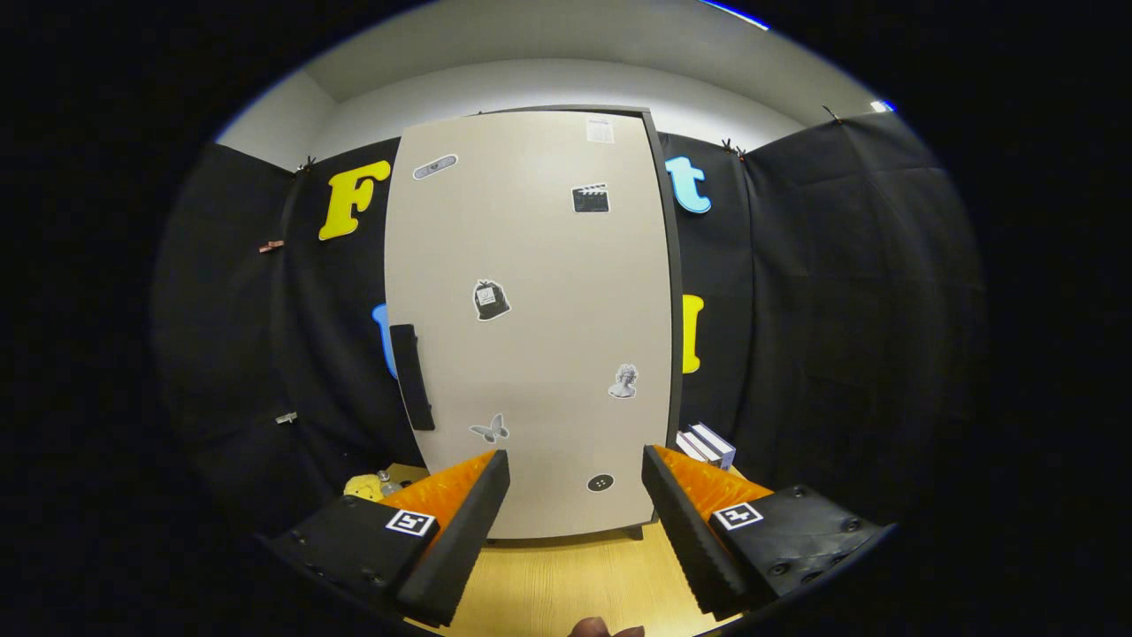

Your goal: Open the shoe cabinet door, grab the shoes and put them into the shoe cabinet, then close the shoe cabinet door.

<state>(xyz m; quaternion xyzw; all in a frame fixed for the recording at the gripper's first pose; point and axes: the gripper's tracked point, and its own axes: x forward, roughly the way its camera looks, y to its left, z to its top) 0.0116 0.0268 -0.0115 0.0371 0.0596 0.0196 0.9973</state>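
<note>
Cabinet door (531,318) beyond parted fingers (455,531)

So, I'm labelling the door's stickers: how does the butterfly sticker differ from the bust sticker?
The butterfly sticker sits low near the black handle; the bust sticker sits higher, toward the door's other edge. The butterfly spreads wide and flat; the bust stands taller than wide. Both are grey, on the shut door, beyond the open gripper.
</note>
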